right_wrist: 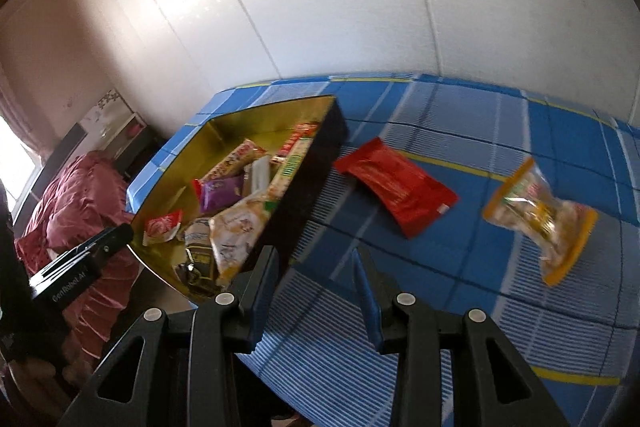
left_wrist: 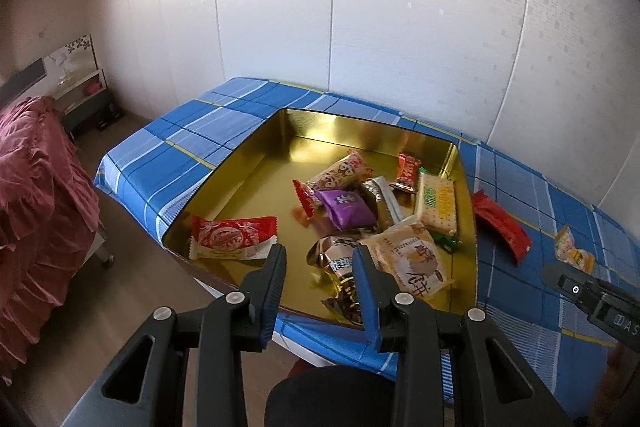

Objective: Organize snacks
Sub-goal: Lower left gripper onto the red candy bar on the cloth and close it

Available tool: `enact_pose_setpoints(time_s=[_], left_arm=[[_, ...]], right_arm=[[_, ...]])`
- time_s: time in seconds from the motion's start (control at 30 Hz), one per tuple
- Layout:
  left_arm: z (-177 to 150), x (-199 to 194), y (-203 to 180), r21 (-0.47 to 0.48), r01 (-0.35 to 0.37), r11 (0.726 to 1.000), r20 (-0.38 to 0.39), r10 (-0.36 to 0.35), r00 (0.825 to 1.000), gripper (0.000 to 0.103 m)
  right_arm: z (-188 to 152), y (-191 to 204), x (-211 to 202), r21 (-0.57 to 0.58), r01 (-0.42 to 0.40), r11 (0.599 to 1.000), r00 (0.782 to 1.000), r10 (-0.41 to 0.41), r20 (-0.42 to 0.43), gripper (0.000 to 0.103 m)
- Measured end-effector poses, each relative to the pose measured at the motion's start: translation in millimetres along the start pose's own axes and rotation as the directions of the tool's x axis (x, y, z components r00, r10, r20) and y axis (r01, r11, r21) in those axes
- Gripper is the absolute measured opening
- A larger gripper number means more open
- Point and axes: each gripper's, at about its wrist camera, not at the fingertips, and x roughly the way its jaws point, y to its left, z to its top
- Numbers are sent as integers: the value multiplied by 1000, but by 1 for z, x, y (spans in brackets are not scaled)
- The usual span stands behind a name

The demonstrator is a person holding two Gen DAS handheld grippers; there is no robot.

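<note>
My left gripper point(left_wrist: 320, 259) waits with empty jaws apart over the gold rectangular tin point(left_wrist: 256, 163) near the bench's left edge, where most snacks sit, while my right gripper point(right_wrist: 316, 259), jaws also apart and empty, faces the red flat packet point(right_wrist: 394, 183) and clear orange-edged bag point(right_wrist: 540, 215) lying loose on the blue checked cloth point(right_wrist: 460, 279), probably next to go in.

Blue plaid tablecloth point(left_wrist: 168, 147); gold tin point(left_wrist: 256, 195); red packet point(right_wrist: 394, 187); seemingly orange-edged packet point(right_wrist: 540, 217).

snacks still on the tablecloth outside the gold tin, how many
2. A red packet lies on the tablecloth just beside the tin; a clear orange-edged bag lies farther from it. More could sit beyond the frame.
</note>
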Motion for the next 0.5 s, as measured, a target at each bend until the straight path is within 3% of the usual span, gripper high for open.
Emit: enact_pose_setpoints(time_s=[0.5], left_arm=[[-1, -2, -17, 43, 20, 999, -1, -20, 1000, 35]], right_arm=[[-28, -63, -27, 118, 110, 987, 993, -113, 19, 39]])
